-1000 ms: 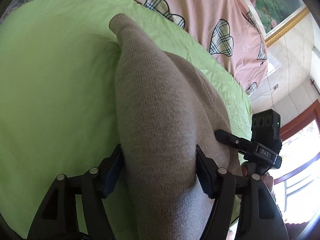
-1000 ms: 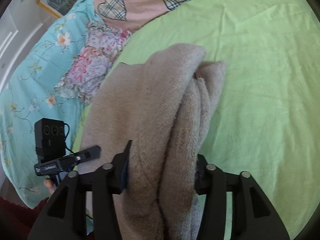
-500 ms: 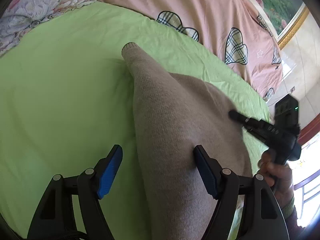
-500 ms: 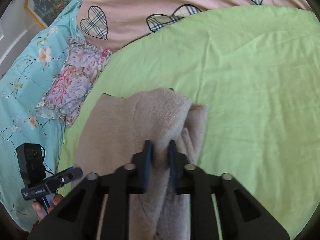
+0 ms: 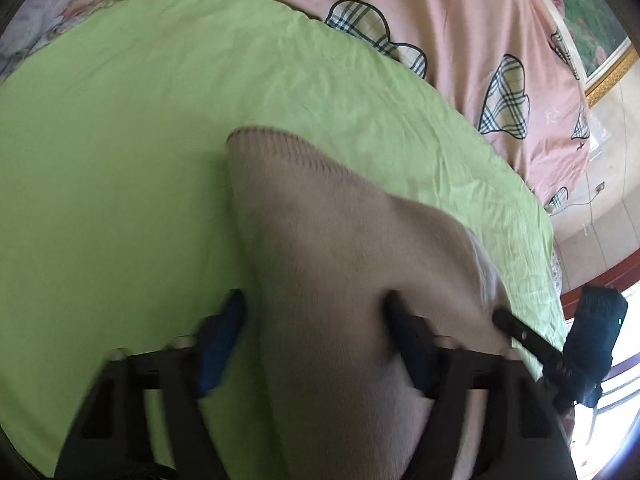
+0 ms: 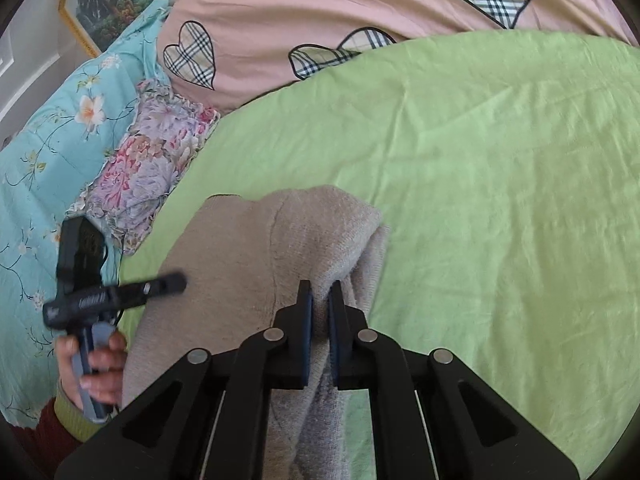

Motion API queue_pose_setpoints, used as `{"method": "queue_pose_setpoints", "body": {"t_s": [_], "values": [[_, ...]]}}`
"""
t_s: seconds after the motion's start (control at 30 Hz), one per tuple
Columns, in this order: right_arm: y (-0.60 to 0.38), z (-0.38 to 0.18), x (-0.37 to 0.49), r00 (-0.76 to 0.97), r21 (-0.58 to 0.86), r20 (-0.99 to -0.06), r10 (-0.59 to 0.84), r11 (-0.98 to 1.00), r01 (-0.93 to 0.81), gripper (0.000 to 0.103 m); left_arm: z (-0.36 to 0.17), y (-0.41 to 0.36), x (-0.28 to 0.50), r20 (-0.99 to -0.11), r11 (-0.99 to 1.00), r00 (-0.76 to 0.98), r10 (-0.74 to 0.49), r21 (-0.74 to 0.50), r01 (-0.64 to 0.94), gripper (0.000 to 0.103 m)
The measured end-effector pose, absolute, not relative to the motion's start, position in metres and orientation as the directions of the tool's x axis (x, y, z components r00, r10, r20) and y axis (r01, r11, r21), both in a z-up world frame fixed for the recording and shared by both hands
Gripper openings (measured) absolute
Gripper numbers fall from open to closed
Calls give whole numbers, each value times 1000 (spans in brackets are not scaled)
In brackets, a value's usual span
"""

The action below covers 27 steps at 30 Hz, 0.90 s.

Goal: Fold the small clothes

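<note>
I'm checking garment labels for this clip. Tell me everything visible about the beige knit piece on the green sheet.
The beige knit garment is soft, fuzzy wool-like fabric with a ribbed edge at its far end. It lies bunched on the green sheet. The right gripper is shut on a raised fold; the left gripper straddles another part, its jaws closing around the cloth.

Home bedroom, bed with green sheet (image 6: 500, 168), pink heart-print quilt (image 6: 320, 12), floral pillow (image 6: 148, 176), framed painting (image 6: 108, 0)

Bare green sheet (image 6: 500, 200) — pink quilt (image 6: 320, 20) beyond
</note>
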State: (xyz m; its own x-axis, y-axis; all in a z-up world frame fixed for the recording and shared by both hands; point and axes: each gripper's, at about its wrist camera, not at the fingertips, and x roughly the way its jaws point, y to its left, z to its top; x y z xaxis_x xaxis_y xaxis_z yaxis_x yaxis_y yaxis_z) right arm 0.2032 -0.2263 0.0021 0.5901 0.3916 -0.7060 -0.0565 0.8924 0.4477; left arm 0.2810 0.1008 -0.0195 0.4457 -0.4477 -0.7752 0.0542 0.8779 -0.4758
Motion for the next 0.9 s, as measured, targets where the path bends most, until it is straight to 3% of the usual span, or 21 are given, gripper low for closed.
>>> {"method": "queue_pose_setpoints", "body": {"t_s": [0.03, 0.07, 0.2, 0.3, 0.37, 0.4, 0.53, 0.67, 0.8, 0.9], "values": [[-226, -2, 206, 585, 443, -713, 387, 895, -52, 8, -21, 100, 291, -779, 882, 448, -439, -469, 49, 29], [-225, -4, 209, 583, 438, -717, 382, 897, -48, 8, -22, 99, 297, -782, 887, 453, -428, -460, 43, 22], [-220, -14, 223, 563, 407, -746, 355, 913, -36, 8, -18, 98, 307, -807, 920, 474, -352, -391, 17, 18], [-226, -2, 211, 575, 457, -718, 392, 889, -34, 11, -1, 102, 283, -793, 921, 496, -354, -388, 37, 26], [-229, 9, 193, 594, 471, -698, 400, 881, -39, 17, 12, 100, 253, -779, 930, 524, -344, -360, 76, 43], [-230, 15, 179, 603, 470, -691, 398, 882, -44, 22, 19, 100, 234, -768, 930, 537, -350, -355, 98, 46], [-229, 22, 133, 599, 498, -675, 431, 865, -62, 24, 36, 98, 147, -730, 922, 565, -385, -327, 207, 48], [-223, 11, 95, 587, 511, -680, 439, 858, -49, 40, 36, 92, 75, -721, 918, 570, -394, -282, 278, 60], [-218, -3, 78, 571, 529, -688, 448, 848, -27, 40, 19, 82, 27, -725, 910, 557, -405, -263, 320, 60], [-216, -10, 73, 569, 522, -696, 438, 853, -18, 40, 4, 68, 22, -760, 933, 559, -332, -179, 312, 61]]}}
